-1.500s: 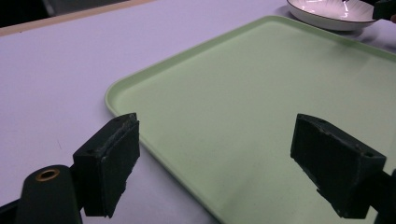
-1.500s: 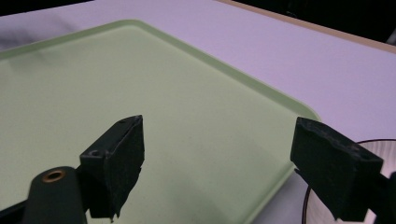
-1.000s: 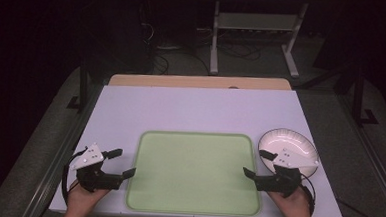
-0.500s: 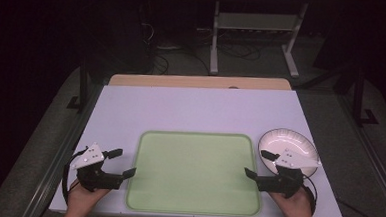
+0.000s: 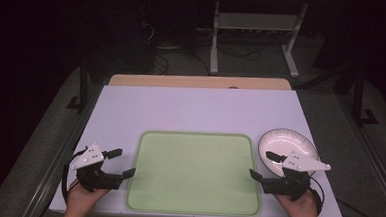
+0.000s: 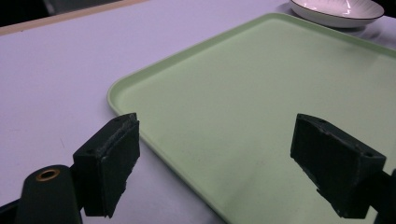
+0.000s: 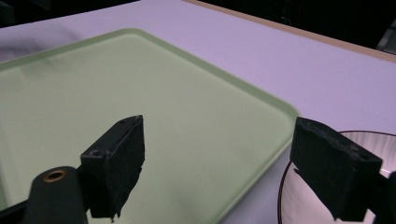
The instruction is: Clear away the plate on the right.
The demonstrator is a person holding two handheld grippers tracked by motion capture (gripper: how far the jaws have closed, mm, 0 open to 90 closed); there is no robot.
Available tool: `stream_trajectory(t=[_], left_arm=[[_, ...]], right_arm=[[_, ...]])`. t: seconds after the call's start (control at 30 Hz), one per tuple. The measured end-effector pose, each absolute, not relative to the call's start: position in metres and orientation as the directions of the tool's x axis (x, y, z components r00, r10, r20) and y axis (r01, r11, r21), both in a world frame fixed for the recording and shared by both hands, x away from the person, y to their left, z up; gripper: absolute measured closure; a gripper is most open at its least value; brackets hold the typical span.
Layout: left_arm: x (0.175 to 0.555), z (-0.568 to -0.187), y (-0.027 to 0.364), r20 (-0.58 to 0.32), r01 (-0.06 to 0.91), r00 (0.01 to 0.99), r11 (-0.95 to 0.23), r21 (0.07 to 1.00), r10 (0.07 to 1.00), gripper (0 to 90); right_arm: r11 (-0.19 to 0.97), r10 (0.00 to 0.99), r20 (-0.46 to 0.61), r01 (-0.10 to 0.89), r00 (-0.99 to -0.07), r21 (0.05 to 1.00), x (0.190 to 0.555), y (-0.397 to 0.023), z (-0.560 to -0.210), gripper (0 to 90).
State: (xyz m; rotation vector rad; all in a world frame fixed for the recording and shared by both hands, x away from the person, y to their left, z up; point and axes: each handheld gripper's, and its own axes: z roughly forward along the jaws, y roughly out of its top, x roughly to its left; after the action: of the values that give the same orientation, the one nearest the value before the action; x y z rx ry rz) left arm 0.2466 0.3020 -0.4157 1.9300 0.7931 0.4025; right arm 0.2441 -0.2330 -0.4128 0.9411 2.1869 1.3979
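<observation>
From the high view, a pale green tray [image 5: 195, 173] lies on the lavender-white table [image 5: 196, 108], toward the 6 o'clock edge. At about 3 o'clock of the tray, just beside its right rim, sits a white ribbed plate [image 5: 285, 146] with a dark edge. The left gripper [image 5: 119, 163] is held at the tray's 9 o'clock side, jaws spread wide with nothing between them, one tip at the tray's rim. The right gripper [image 5: 262, 165] sits at the tray's 3 o'clock side, also spread and empty, its upper jaw over the plate.

In the left gripper view, the two black jaws stand far apart above the tray's [image 6: 261, 107] rounded corner; the plate [image 6: 337, 10] lies at 1 o'clock, past the tray.

In the right gripper view, the jaws gape over the tray's [image 7: 116, 102] corner, and the plate [image 7: 299, 205] shows at 4 o'clock behind the right jaw.
</observation>
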Motion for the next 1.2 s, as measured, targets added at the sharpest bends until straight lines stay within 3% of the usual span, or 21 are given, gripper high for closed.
stream_trajectory(t=[1.2], left_arm=[[0.246,-0.416,0.303,-0.056,0.362,0.724,-0.309,0.88,0.688,15.5]], right_arm=[[0.318,0.733,0.043,0.399,-0.679,0.86,0.221,-0.291,-0.401,17.0]])
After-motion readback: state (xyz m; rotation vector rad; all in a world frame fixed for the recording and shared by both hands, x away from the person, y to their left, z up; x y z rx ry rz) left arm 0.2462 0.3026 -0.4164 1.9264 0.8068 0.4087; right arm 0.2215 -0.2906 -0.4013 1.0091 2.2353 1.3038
